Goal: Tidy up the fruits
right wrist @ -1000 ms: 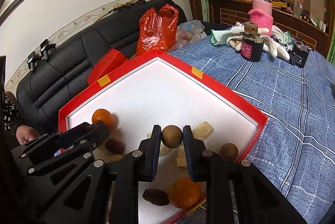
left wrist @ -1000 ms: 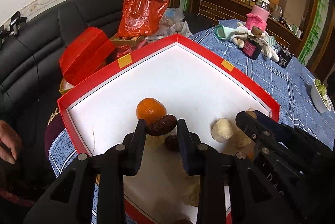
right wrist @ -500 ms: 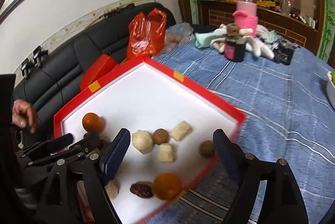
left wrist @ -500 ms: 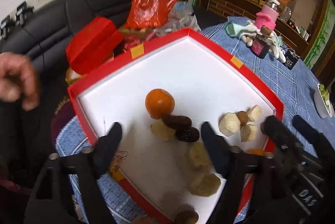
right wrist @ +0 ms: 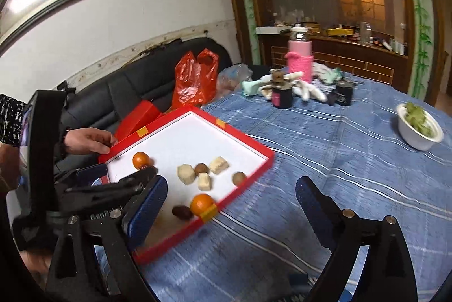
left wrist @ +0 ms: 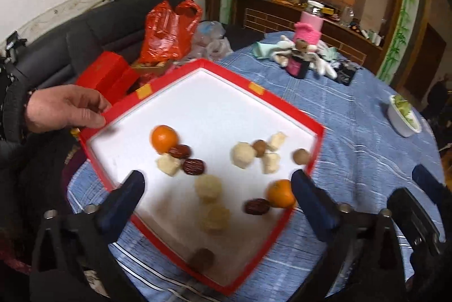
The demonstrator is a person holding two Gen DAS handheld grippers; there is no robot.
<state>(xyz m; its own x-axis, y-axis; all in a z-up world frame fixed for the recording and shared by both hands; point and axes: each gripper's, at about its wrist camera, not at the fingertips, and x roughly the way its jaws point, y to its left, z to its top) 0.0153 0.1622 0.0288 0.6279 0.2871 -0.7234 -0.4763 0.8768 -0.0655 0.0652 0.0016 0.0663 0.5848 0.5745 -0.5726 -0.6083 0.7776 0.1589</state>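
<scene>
A red box with a white floor [left wrist: 214, 104] [right wrist: 180, 138] lies on the blue tablecloth. In it are two oranges [left wrist: 164, 139] [left wrist: 280, 193], dark dates [left wrist: 193, 166], brown round fruits [left wrist: 301, 156] and pale peeled pieces [left wrist: 243, 154]. My left gripper [left wrist: 217, 197] is wide open and empty, raised above the box's near edge. My right gripper [right wrist: 230, 206] is wide open and empty, raised over the box's right corner and the cloth. The left gripper's body [right wrist: 93, 189] shows in the right wrist view.
A person's hand [left wrist: 65, 108] holds the box's left corner. A white bowl of green food [right wrist: 419, 129], a pink flask [right wrist: 300, 58], small jars [right wrist: 282, 96] and gloves sit on the far table. A red bag [left wrist: 169, 31] and red boxes lie on the black sofa.
Both grippers opened, let go of the date and the brown fruit in the box, and pulled back and up. A hand came to hold the box's left corner.
</scene>
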